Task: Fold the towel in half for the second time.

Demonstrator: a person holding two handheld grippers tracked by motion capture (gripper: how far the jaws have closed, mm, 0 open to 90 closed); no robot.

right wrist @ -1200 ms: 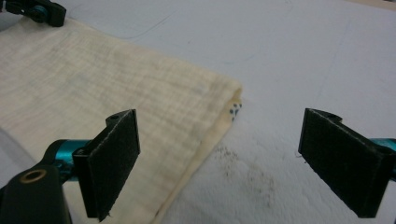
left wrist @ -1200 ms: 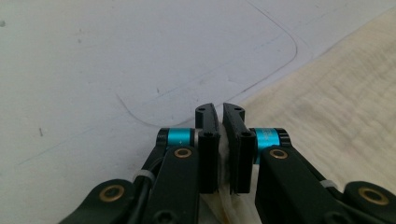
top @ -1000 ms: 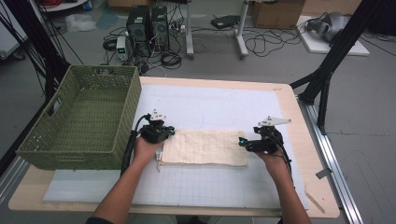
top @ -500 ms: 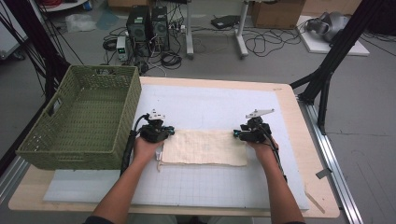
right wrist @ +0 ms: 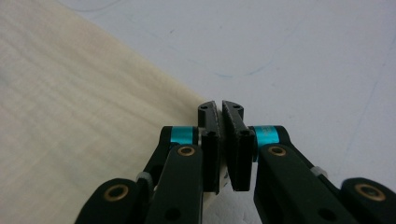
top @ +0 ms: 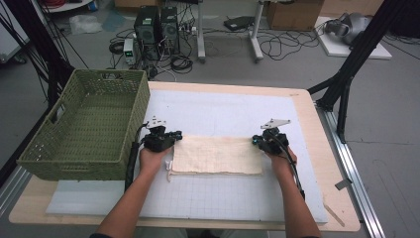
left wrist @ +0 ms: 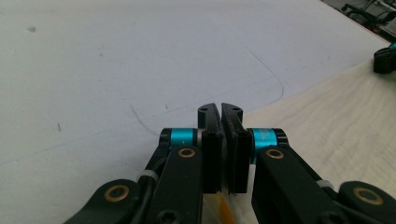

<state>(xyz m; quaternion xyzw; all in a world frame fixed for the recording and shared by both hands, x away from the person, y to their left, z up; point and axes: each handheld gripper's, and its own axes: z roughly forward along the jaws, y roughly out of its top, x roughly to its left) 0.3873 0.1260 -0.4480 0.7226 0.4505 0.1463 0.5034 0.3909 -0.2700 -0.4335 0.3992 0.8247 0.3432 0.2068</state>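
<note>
With both jaws now pinching the cloth (top: 218, 154) ends, left gripper (top: 174, 135) at mid-left, right gripper (top: 257, 141) (just closed) mid-right, lift evenly, keep fabric taut, fold w/o dragging on counter (top: 307, 106).

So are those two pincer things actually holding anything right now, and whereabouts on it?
Yes. The left gripper is shut on the far left corner of the cream cloth, and the right gripper, whose jaws have just closed, pinches its far right corner.

The high view looks forward and down from above the near edge of the wooden table (top: 317, 124). Both gripper views sit low and close, sharing the flat cream folded cloth (top: 218, 154) (left wrist: 336, 116) (right wrist: 70, 126).
</note>
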